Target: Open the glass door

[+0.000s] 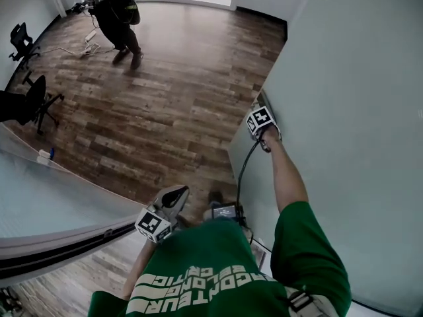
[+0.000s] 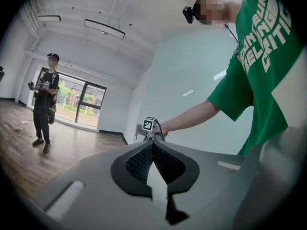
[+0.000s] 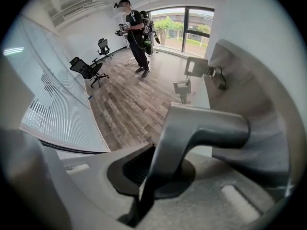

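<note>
The frosted glass door (image 1: 350, 111) fills the right of the head view, with its edge by my outstretched right arm. My right gripper (image 1: 260, 127) reaches down to that edge. In the right gripper view, the right gripper (image 3: 152, 172) is shut on the door's silver lever handle (image 3: 201, 128), which runs between its jaws. My left gripper (image 1: 170, 200) is held near my chest, away from the door. In the left gripper view, the left gripper (image 2: 152, 150) has its black pads together with nothing between them. It points towards the right gripper's marker cube (image 2: 150, 124).
A frosted, striped glass partition (image 1: 59, 197) runs along my left. Beyond the doorway lies a wood floor (image 1: 172, 91) with another person (image 1: 120, 15) standing far back, two black office chairs (image 1: 34, 101) at the left and a white cable (image 1: 79, 48).
</note>
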A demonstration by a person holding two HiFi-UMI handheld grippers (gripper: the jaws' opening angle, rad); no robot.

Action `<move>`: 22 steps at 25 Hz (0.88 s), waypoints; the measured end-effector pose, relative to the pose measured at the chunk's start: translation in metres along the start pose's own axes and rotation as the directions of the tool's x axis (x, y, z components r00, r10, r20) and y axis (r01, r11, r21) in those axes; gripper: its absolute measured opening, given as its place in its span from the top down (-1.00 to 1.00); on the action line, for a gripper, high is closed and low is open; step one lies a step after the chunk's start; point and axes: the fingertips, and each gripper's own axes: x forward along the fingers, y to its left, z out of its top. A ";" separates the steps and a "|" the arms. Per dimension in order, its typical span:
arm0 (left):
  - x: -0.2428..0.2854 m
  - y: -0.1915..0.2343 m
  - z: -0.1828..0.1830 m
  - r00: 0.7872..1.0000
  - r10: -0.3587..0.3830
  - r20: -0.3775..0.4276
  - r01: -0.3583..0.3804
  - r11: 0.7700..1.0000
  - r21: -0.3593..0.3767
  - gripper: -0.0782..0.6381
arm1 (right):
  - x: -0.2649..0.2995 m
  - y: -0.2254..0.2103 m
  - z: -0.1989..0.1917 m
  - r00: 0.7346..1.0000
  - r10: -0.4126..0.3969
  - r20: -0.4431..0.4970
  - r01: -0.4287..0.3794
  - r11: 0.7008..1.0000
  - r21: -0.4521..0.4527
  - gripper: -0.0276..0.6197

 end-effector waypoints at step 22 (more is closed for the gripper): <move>0.100 -0.002 0.003 0.991 -0.124 -0.045 0.125 0.992 0.028 0.75 | -0.017 -0.162 -0.050 0.989 -0.148 0.007 0.144 0.972 0.184 0.93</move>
